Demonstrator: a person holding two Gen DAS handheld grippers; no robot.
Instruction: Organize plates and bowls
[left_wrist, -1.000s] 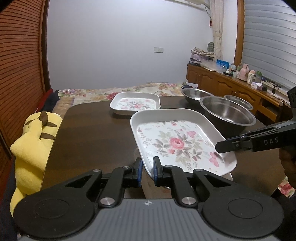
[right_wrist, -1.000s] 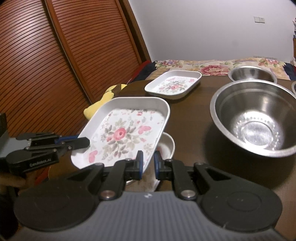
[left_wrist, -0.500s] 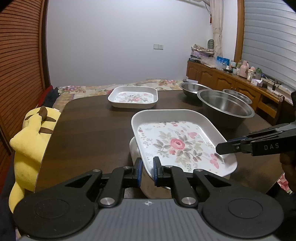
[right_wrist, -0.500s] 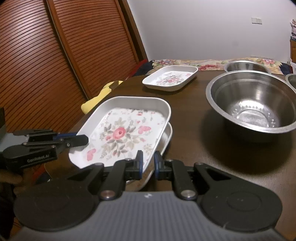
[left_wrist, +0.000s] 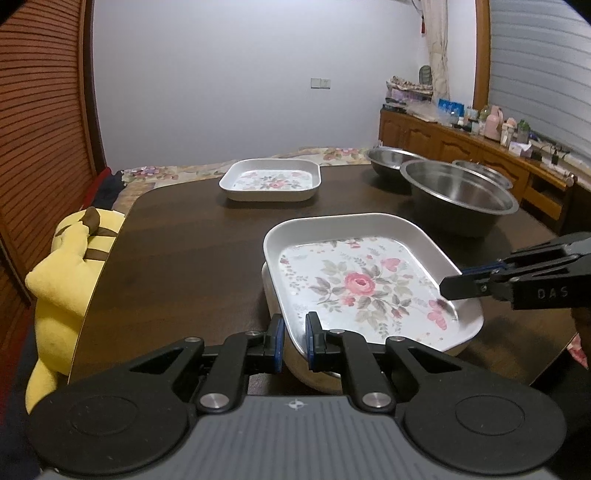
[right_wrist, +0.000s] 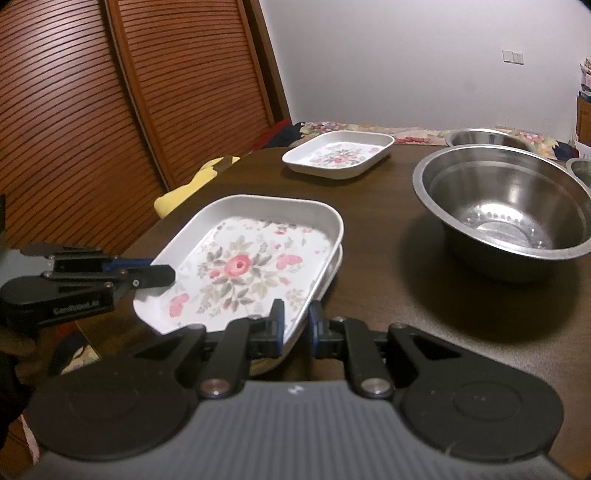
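Both claws are clamped on the same floral plate (left_wrist: 364, 284), one at each near corner: the left claw (left_wrist: 294, 339) pinches the rim at its near left edge, the right claw (right_wrist: 295, 325) the rim at the near right, each with its pads tight on the thin lip. The plate hangs just over a second white dish (right_wrist: 334, 264) of the same shape, whose rim peeks out beneath it on the dark desk (left_wrist: 177, 251); whether the two already touch I cannot tell. What matters for the next move is that nesting: the held plate's long axis runs away from the person, roughly in line with the dish below, though slightly tilted and offset toward the left, so it likely wants a small squaring-up before it settles in. A third floral plate (left_wrist: 271, 179) sits well apart at the far side of the desk, and the steel bowls (right_wrist: 506, 210) stand off to the right, nearer the right hand
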